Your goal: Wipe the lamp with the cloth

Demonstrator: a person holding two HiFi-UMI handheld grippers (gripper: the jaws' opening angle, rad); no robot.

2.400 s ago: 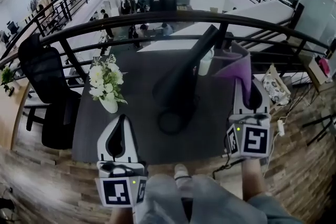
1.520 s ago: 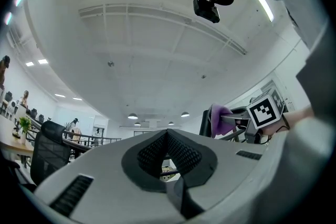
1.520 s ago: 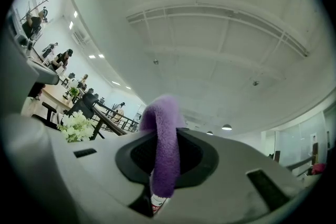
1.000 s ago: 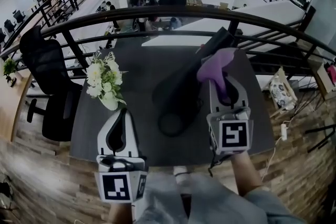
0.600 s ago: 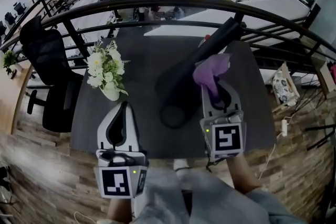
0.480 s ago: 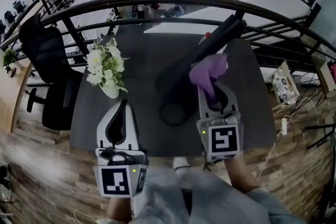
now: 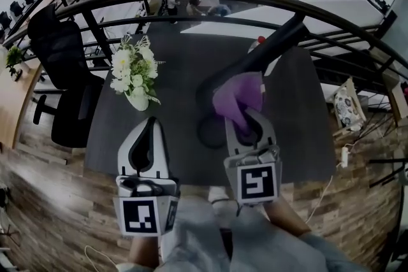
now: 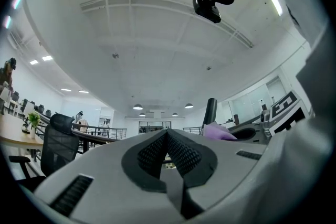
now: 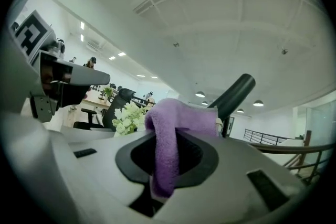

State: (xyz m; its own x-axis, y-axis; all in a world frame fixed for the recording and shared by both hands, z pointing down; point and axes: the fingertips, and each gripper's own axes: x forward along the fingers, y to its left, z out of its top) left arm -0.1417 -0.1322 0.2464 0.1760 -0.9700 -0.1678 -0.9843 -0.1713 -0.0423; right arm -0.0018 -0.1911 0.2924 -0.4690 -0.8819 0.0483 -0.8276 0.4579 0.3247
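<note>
Your right tool [image 7: 245, 116] has come down the lamp [image 7: 268, 51] over the last couple of seconds. It started by the lamp's far upper end, and it now sits at the lower stretch of the slanted arm, just above the ring base. Its jaws are clamped on the purple cloth [image 7: 237, 92]. In the right gripper view the cloth runs down between the pads and bunches over the tips. From the head view the bunch appears to lie against the lamp's arm, though you cannot tell how firmly it presses. That reads as one long stroke down the arm, nearly finished. The base ring, and probably the arm's far side, look like what is left to wipe. Your left tool [image 7: 152, 121] has stayed put on the near side of the lamp's base, well apart from it, at the near edge of the counter [image 7: 178, 60]. Its jaws are closed together with nothing between them. It isn't steadying the lamp, so a hard rub near the base could shift it.
</note>
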